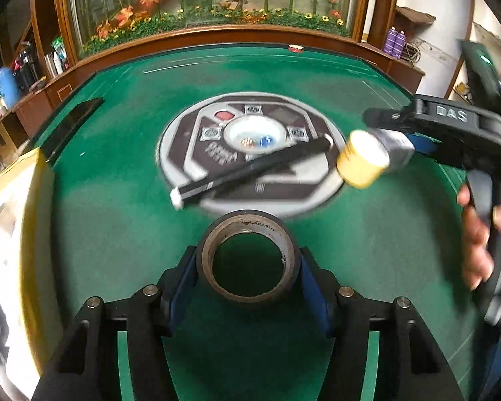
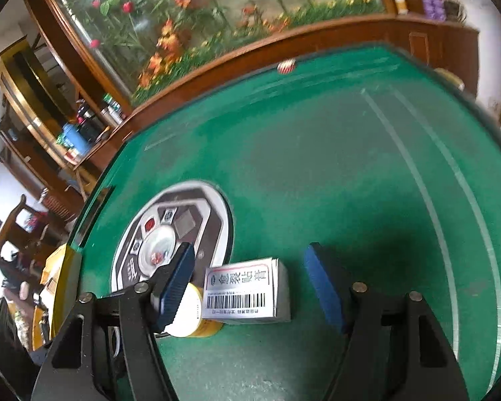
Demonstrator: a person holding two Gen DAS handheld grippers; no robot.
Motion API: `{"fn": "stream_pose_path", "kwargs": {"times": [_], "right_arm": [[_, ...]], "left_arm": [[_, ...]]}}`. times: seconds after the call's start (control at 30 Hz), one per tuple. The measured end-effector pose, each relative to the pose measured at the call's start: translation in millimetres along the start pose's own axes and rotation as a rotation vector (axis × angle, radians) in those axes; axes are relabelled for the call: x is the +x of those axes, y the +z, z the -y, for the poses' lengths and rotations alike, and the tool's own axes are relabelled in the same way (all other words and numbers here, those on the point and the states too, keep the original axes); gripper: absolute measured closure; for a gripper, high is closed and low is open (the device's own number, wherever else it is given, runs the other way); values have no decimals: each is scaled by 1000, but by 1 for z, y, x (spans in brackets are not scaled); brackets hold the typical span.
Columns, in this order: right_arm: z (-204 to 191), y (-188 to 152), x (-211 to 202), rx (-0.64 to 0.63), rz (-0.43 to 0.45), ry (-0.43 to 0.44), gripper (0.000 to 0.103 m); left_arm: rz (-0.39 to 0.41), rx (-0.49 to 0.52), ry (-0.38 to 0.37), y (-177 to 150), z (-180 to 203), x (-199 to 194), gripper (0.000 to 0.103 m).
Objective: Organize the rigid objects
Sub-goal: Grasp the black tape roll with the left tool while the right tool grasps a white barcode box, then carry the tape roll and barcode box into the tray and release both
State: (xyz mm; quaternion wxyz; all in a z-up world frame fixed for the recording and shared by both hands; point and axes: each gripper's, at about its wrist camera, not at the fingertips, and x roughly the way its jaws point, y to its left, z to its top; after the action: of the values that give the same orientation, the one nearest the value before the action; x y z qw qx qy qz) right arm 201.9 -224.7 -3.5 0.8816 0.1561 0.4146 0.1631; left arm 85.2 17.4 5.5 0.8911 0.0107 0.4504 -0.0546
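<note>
A black tape roll (image 1: 240, 225) with a brown cardboard core stands upright on the green table (image 1: 117, 217). My left gripper (image 1: 248, 267) is shut on it, a blue pad against each side. In the right wrist view a silver carton (image 2: 240, 287) with a barcode lies on the felt between the jaws of my right gripper (image 2: 250, 250), which is open: a narrow gap shows between the carton and the right pad (image 2: 324, 287). A yellow jar (image 2: 197, 317) with a white lid lies against the carton, partly behind the left pad. A black marker (image 1: 250, 170) lies across the table's centre disc (image 1: 177, 153).
A yellow-edged box (image 1: 26, 234) stands at the table's left edge beside a dark slot (image 1: 70, 127). A small red-and-white thing (image 1: 295, 48) sits at the far rim. A person's hand (image 1: 477, 244) grips the right gripper's handle. A glass case of plants backs the table.
</note>
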Motion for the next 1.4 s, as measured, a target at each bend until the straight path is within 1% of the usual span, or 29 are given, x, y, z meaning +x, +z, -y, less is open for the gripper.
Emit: {"fn": "stream_pose_path", "kwargs": {"times": [0.03, 0.07, 0.1, 0.13, 0.2, 0.23, 0.27, 0.3, 0.37, 0.5, 0.57, 0.63, 0.67, 0.7, 0.73, 0.77, 0.8, 0.9, 1.03, 1.1, 1.17, 1.27, 1.4], "right_arm": [[-2, -1, 4, -14, -54, 27, 47], [-6, -3, 4, -30, -101, 50, 49], [-15, -7, 1, -68, -162, 71, 50], [-23, -11, -3, -99, -196, 88, 50], [-45, -27, -17, -219, -275, 152, 50], [-57, -36, -23, -289, -300, 161, 48], [-66, -41, -28, -349, -301, 145, 48], [-72, -45, -32, -387, -285, 119, 47], [-80, -48, -35, -444, -264, 93, 44], [-92, -63, -37, -571, -275, 39, 43], [-97, -68, -41, -614, -265, 42, 43], [-100, -75, -41, -676, -261, 10, 37], [-102, -80, -40, -704, -270, 7, 37], [-102, -86, -37, -728, -300, 17, 37], [-105, -90, -34, -751, -317, 16, 40], [-106, -95, -32, -778, -328, 1, 48], [-106, -98, -30, -788, -328, -13, 53], [-107, -99, -38, -799, -309, 6, 55], [-110, -85, -61, -760, -223, 72, 55], [-107, -72, -69, -695, -173, 96, 55], [-102, -60, -74, -604, -125, 128, 55], [-93, -45, -74, -462, -83, 160, 55], [-97, -41, -70, -405, -64, 196, 55]], "left_arm": [[2, 2, 2, -3, 0, -2, 41], [2, 8, 10, -8, -1, -6, 41], [0, 9, 11, -10, -2, -7, 41], [-1, 6, 7, -13, -3, -9, 41], [1, 10, 7, -18, -5, -13, 41], [1, 9, 4, -19, -5, -13, 41], [1, 7, 3, -19, -6, -14, 41], [2, 10, 4, -19, -6, -14, 41], [5, 8, 5, -20, -6, -13, 41], [10, 9, 2, -20, -7, -12, 41], [10, 11, 2, -21, -7, -13, 41], [12, 11, 1, -21, -7, -13, 41], [13, 11, 1, -21, -7, -13, 41], [13, 11, 1, -21, -7, -13, 41], [14, 9, 0, -21, -8, -13, 41], [16, 9, -1, -21, -8, -13, 41], [15, 7, -1, -22, -8, -14, 41], [14, -21, -28, -23, -13, -17, 41], [28, -37, -31, -23, -15, -27, 41], [39, -42, -36, -21, -15, -34, 41], [57, -43, -42, -19, -14, -43, 41], [79, -46, -47, -18, -15, -54, 41], [116, -68, -54, -16, -26, -73, 41]]}}
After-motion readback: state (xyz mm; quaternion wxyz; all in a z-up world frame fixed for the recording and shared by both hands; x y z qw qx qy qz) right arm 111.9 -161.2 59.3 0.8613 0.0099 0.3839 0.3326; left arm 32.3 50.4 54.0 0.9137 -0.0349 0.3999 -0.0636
